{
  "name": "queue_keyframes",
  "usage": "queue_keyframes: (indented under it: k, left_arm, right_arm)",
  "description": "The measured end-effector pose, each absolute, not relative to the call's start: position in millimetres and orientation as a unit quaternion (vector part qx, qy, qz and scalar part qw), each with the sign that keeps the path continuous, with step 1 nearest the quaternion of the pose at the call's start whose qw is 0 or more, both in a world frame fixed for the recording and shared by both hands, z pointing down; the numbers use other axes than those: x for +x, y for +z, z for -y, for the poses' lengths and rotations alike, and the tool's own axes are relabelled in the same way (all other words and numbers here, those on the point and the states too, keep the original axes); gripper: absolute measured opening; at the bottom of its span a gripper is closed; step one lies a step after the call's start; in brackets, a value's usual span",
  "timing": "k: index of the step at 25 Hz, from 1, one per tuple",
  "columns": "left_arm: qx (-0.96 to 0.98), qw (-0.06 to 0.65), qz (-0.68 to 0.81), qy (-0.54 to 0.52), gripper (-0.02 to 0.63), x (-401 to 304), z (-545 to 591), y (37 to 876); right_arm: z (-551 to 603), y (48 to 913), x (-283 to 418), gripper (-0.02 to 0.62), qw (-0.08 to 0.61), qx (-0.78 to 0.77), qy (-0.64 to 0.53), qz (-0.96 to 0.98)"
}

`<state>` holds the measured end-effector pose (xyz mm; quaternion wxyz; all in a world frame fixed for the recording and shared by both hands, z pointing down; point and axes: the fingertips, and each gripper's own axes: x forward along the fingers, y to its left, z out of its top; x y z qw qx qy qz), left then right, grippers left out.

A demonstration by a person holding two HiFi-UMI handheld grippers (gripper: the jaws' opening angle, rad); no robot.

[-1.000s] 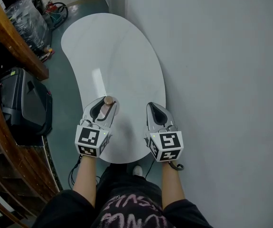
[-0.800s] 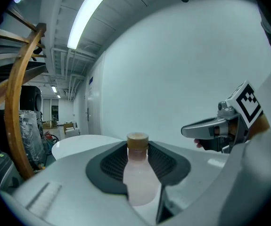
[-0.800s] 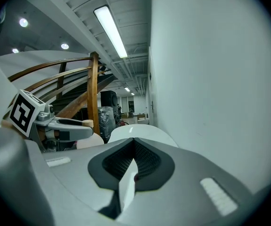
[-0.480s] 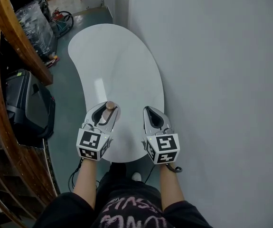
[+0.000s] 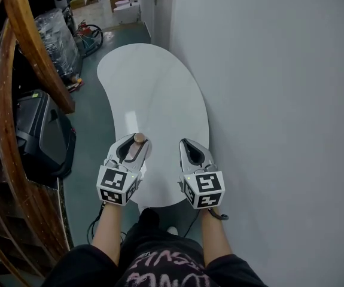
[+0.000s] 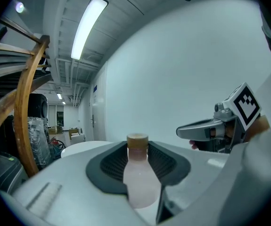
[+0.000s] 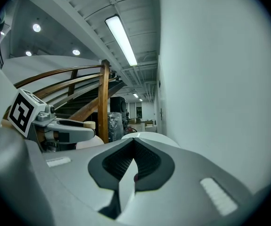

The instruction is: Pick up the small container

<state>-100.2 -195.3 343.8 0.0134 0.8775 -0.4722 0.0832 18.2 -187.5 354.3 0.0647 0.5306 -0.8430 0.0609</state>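
**Fingers of the left gripper clamped on the bottle, right pair shut and empty**

Fingers (image 6: 78, 182) of the left gripper (image 5: 137, 141) (image 6: 137, 149) are pressed against both sides of the small container (image 5: 137, 147) (image 6: 139, 182), a translucent pinkish plastic bottle. It lies lengthwise between the dark ribbed pads. Its round tan cap (image 5: 139, 137) (image 6: 137, 141) points forward and pokes out at the fingertips. In the head view the bottle sits over the near end of the white kidney-shaped table (image 5: 154, 88); whether it touches the tabletop cannot be told.

Just to its right, at about the same height, is the right gripper (image 5: 186, 143) (image 7: 134, 142). Its jaws are drawn together so that the pads meet at the tip, with nothing between them. Each gripper carries a cube with black-and-white square markers at its rear, and a bare forearm runs back from each into a dark sleeve.

The table stands against a plain pale grey wall (image 5: 267, 100) on the right. On the left a curved brown wooden stair railing (image 5: 34, 40) sweeps past a black boxy case (image 5: 40, 136) on the grey-green floor (image 5: 91, 118).
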Motion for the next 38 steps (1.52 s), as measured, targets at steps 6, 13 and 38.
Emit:
queue_keyframes:
  k: [6,13,38]
  left_arm:
    - [0.873,0.002,0.481,0.074,0.133,-101,179,330]
    - [0.871,-0.004,0.486,0.075,0.133,-105,163,326]
    - [0.867,-0.01,0.494,0.069,0.133,-101,148,321]
  right_arm:
    - [176,343,20,0.011,0.054,0.524,0.056,0.848]
    - [164,338,21,0.011,0.049,0.524,0.051,0.849]
    - [153,334,41,0.009,0.041,0.538,0.043,0.841]
